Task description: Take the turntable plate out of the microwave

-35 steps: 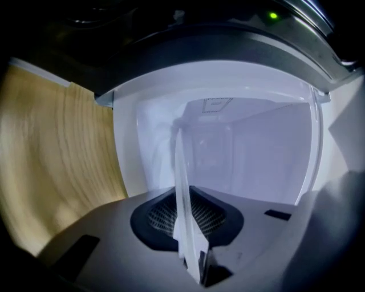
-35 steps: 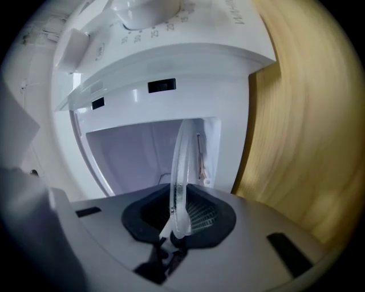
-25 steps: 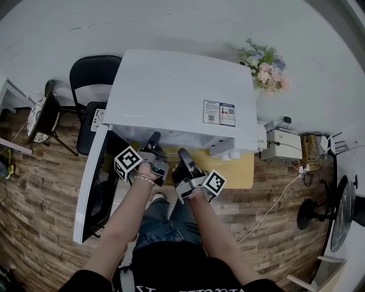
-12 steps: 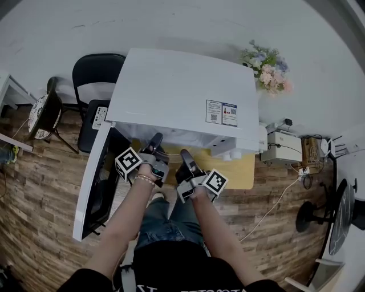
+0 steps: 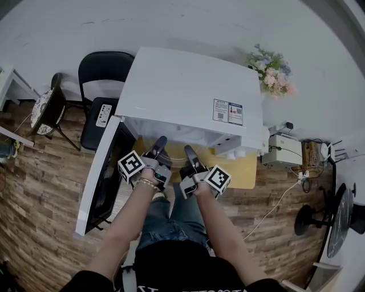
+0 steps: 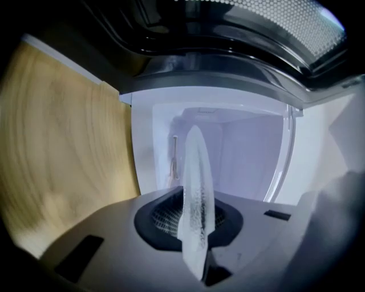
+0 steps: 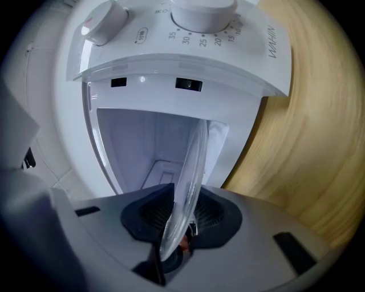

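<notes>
One microwave (image 5: 188, 91), white, sits on one wooden bench (image 5: 242, 171), and we count one door (image 5: 97, 182), swung open to the left. There are two hand-held grippers, both reaching level into the cavity mouth side by side. The left hand-held gripper (image 5: 161, 141) is clamped narrow on the rim of the one turntable plate (image 6: 197, 188), which is clear glass and shows edge-on between its pads. The right hand-held gripper (image 5: 189, 151) has the same plate's rim between its pads. Its jaws have just been opening slightly, but the pads look to be on the glass. The plate runs from both sets of jaws into the cavity opening, and we can't tell whether it is clear of the cavity floor. We count two marker cubes, one per gripper: left (image 5: 131, 165) and right (image 5: 217, 179). The right gripper view shows two dials on the control panel, a small one (image 7: 105, 20) and a big one (image 7: 202, 8). Beside the open door stands one black chair (image 5: 105, 68) with one white remote-like thing (image 5: 103, 114) on its seat. One bunch of flowers (image 5: 272, 71) is right of the microwave. One white box (image 5: 285, 149) sits past the bench's right end. The floor (image 5: 34, 217) is wood plank.
</notes>
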The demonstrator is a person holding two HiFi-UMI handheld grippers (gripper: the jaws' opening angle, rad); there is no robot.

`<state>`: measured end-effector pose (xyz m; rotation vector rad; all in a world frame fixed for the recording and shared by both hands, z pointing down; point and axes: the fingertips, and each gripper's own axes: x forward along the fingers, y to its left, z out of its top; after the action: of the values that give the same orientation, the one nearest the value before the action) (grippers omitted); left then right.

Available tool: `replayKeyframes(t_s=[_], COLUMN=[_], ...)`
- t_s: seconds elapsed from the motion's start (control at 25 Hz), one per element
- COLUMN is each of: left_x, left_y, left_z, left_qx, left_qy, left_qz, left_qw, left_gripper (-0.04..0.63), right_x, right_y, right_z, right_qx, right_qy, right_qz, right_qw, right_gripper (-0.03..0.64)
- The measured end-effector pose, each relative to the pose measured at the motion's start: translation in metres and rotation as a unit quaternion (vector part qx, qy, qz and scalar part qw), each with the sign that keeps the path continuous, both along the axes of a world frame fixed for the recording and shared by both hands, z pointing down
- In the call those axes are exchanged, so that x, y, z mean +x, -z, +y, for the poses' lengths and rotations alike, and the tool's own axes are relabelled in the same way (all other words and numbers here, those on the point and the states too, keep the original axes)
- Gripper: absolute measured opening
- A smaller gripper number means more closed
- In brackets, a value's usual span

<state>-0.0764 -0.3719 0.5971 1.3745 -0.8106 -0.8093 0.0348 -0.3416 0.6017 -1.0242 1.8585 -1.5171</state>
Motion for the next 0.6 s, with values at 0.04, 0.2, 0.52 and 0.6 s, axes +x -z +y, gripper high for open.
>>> replayKeyframes(t_s=[0.04, 0.2, 0.52, 0.6], left_x=[-0.001, -0.003, -0.003, -0.002], left_y=[0.000, 0.002, 0.009, 0.013], left_z=[0.003, 0.013, 0.048, 0.056], left_qx=[0.001, 0.006, 0.010, 0.017], left_qy=[0.000, 0.000, -0.019, -0.020], left_qz=[0.003, 0.012, 0.006, 0.005], left_qw=[1.0000, 0.9999, 0.9998, 0.9996], left_gripper=[0.032, 0.032, 0.032, 0.032], right_x=[0.000, 0.002, 0.006, 0.008], right_y=[0.001, 0.004, 0.016, 0.015], right_z=[0.000, 0.004, 0.023, 0.031], right_qx=[0.000, -0.003, 0.020, 0.015], right_qy=[0.001, 0.003, -0.015, -0.013], right_qz=[0.005, 0.032, 0.042, 0.046], right_qw=[1.000, 0.999, 0.999, 0.999], right_gripper=[0.087, 0.094, 0.094, 0.088])
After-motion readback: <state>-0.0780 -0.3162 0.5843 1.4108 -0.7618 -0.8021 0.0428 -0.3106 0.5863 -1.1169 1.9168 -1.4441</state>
